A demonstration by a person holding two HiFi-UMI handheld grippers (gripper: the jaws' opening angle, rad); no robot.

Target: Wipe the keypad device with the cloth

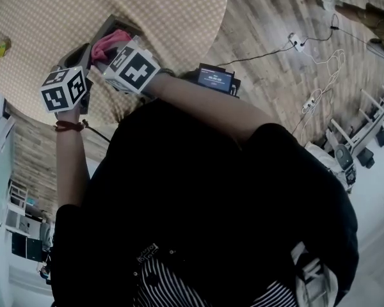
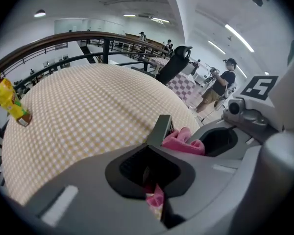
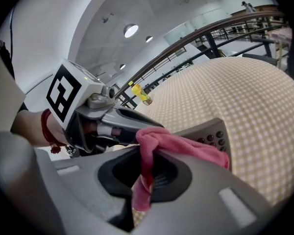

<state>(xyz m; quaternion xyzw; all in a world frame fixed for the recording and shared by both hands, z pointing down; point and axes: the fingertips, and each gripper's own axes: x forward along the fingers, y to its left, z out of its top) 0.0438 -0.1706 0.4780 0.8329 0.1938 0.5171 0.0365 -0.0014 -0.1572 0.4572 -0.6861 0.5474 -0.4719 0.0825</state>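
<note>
On checked counter [image 1: 179, 18]: right gripper [image 3: 148, 176] jaws clamp cloth [image 3: 186, 148], draped over keypad device [image 3: 216, 133] directly ahead; left gripper [image 2: 153, 180] jaws pinch device's edge.

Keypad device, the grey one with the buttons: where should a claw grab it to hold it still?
Pinch the keypad device by its thin edge at the end away from the buttons, coming from the left, as the left claw seems to. It's a flat slab tilted up off the table, so that edge is open, and the buttons stay free for the pink cloth.
</note>
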